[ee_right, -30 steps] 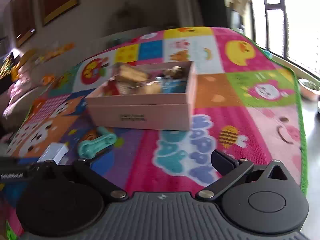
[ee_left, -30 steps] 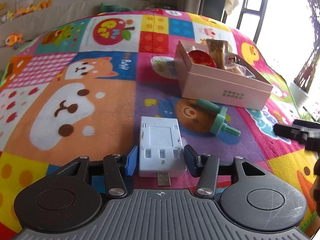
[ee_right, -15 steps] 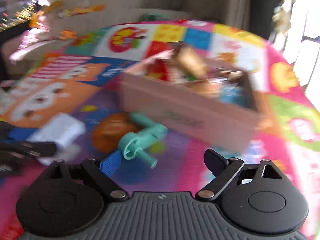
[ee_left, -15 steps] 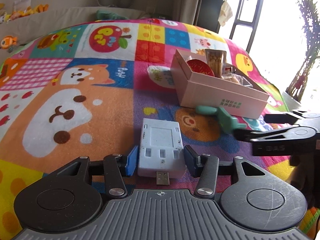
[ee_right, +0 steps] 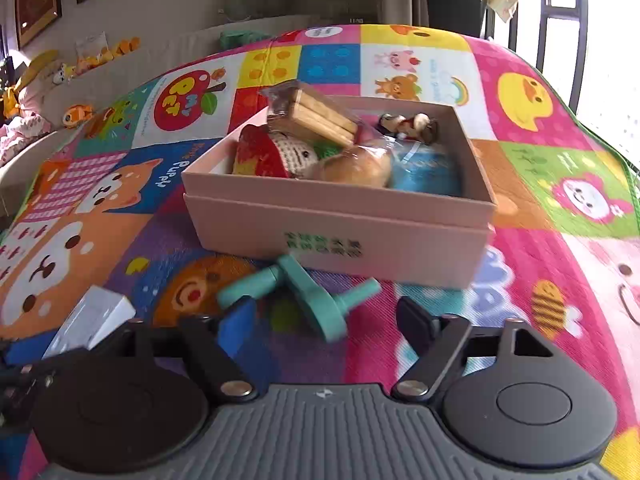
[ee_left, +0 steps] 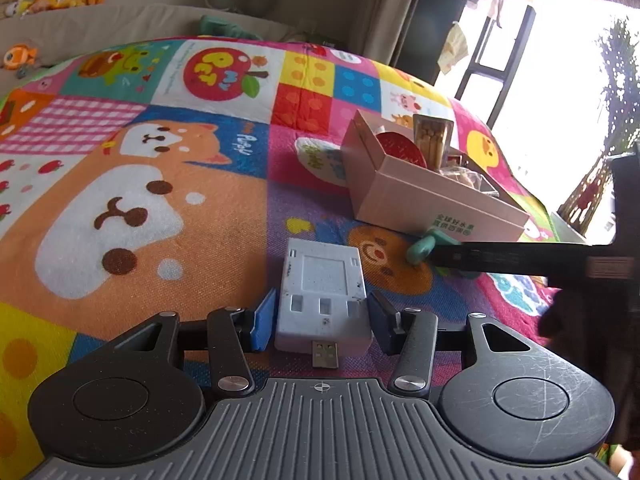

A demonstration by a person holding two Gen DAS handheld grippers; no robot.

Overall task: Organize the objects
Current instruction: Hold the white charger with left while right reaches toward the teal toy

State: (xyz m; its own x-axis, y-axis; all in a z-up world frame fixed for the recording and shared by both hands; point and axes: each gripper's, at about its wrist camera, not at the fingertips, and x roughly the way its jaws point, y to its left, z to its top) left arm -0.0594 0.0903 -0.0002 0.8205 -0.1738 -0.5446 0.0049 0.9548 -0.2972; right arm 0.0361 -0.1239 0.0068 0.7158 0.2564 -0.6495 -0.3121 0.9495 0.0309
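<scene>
A white USB adapter block [ee_left: 323, 296] lies on the colourful play mat between the fingers of my left gripper [ee_left: 322, 321]; the jaws stand open on either side of it, with small gaps. It also shows in the right wrist view [ee_right: 90, 320]. A teal plastic toy piece [ee_right: 308, 296] lies just in front of the pink box [ee_right: 340, 236]. My right gripper [ee_right: 326, 324] is open with the teal piece's disc end between its fingers. In the left wrist view the right gripper's finger [ee_left: 508, 258] covers most of the teal piece [ee_left: 420, 248].
The pink box [ee_left: 436, 204] holds several things: a biscuit pack [ee_right: 316, 114], a red knitted toy [ee_right: 272, 156], a bun [ee_right: 356, 168] and a blue packet [ee_right: 428, 168]. A sofa with small toys [ee_left: 60, 0] stands behind the mat. A window is at the right.
My right gripper has swung in toward the teal piece and now straddles its disc end. My left gripper stays around the white adapter, still open.
</scene>
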